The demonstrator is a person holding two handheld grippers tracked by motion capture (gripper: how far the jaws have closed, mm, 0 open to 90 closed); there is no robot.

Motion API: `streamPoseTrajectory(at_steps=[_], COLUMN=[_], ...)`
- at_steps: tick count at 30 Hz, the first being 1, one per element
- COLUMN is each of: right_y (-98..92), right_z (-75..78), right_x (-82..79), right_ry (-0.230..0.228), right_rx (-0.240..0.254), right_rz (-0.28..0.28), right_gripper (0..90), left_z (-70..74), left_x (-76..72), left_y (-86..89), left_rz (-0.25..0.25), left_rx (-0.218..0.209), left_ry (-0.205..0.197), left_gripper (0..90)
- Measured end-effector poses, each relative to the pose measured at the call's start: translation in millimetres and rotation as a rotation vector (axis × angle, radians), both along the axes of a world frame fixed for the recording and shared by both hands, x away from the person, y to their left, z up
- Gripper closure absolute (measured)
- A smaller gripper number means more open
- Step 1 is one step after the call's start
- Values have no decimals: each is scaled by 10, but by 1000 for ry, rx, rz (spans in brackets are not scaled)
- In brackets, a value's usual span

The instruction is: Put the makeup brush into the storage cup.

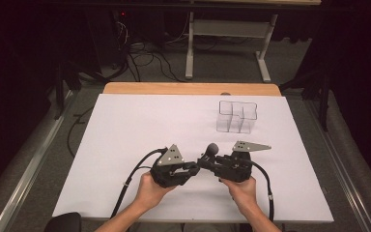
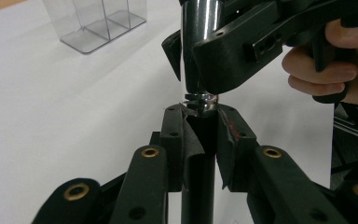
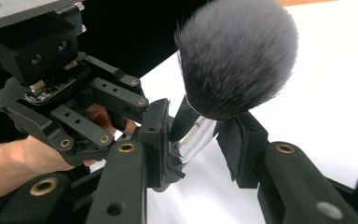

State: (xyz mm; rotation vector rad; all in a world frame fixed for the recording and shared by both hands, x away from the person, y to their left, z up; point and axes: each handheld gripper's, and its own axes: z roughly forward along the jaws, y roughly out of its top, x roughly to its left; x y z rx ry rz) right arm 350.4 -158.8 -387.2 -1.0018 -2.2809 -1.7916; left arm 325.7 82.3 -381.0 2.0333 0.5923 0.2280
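A makeup brush (image 1: pixel 212 148) with a dark fluffy head (image 3: pixel 237 51), a chrome ferrule (image 2: pixel 198 28) and a black handle is held between both grippers at the front middle of the table. My left gripper (image 1: pixel 195 166) (image 2: pixel 200 121) is shut on the black handle just below the ferrule. My right gripper (image 1: pixel 207 162) (image 3: pixel 193 126) meets it from the right, its jaws closed around the chrome ferrule under the bristles. The brush head sticks up above the jaws. The handle's lower end is hidden.
A clear plastic organizer (image 1: pixel 236 118) (image 2: pixel 98 23) with several compartments stands at the back right of the white sheet (image 1: pixel 140 125). The table's wooden far edge (image 1: pixel 188 88) lies beyond it. Cables trail from both grippers toward the front edge.
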Motion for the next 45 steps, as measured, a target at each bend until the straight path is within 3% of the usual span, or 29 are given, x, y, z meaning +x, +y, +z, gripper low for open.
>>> streamPoseTrajectory(at_steps=[10, 20, 30, 45], right_y=[-17, -21, -60, -99], right_z=[3, 36, 73, 92], right_x=[10, -4, -5, 0], right_ry=[24, 8, -10, -36], right_rx=[23, 31, 13, -24], right_rz=[20, 43, 33, 20], right_gripper=[701, 718, 719, 719], left_z=[-12, 6, 22, 96], left_x=[-1, -20, -36, -16], left_y=[-4, 4, 11, 137], left_rz=[-13, -26, -53, 0], left_rx=[9, 3, -17, -42], left_ry=[-13, -30, -28, -50], left_gripper=[736, 726, 475, 410])
